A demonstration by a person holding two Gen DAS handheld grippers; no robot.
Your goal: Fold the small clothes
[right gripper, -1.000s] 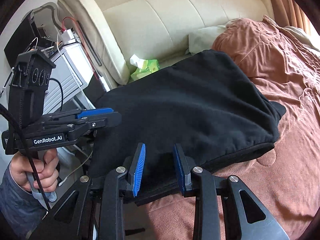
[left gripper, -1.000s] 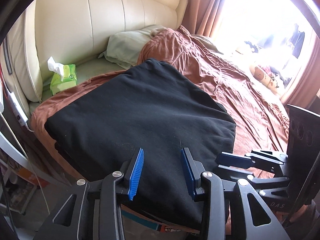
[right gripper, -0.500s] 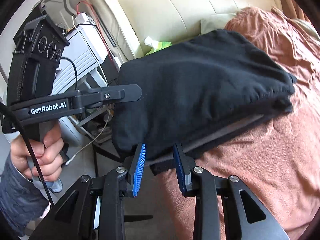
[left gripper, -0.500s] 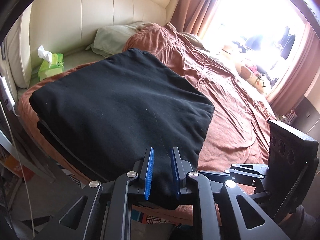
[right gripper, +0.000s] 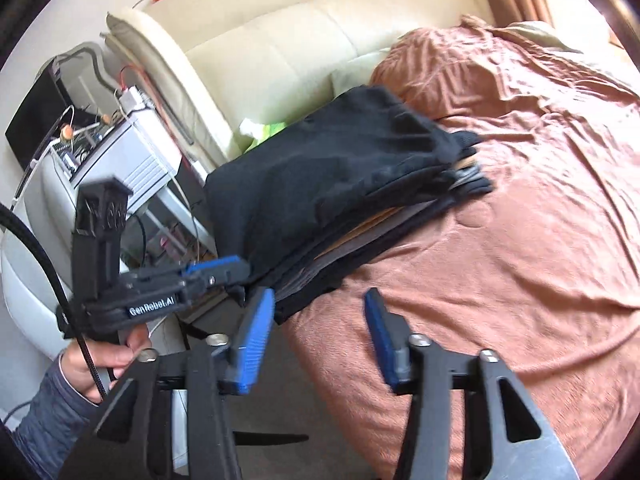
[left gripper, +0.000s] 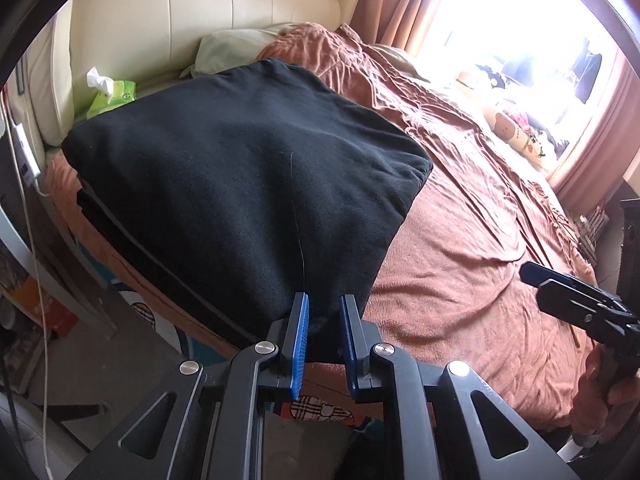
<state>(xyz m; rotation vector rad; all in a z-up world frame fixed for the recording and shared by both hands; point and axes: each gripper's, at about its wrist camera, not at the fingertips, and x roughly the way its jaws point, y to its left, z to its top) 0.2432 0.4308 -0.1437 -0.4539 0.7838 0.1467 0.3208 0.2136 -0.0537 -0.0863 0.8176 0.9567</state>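
The black garment lies folded in several layers at the near left corner of the bed, its near edge hanging a little over the side. It looks like thick, soft knit cloth: light for its bulk, limp, not slippery, and with nothing fragile about it. In the right wrist view the layers fan apart along the right edge, so the stack will likely slump or slide open if it is lifted by one point. The better hold is probably at a corner or along a folded edge, pinching all the layers together, with the second hold well apart along the same edge. The left gripper pinches the near corner, its blue pads pressed onto the cloth. The right gripper hangs over the bare bedspread just right of the garment; its jaws are opening and nothing sits between them. A green tissue pack stands just beyond the far left corner, against the cream headboard, with a pale pillow to its right. A grey-sleeved hand grips the left handle.
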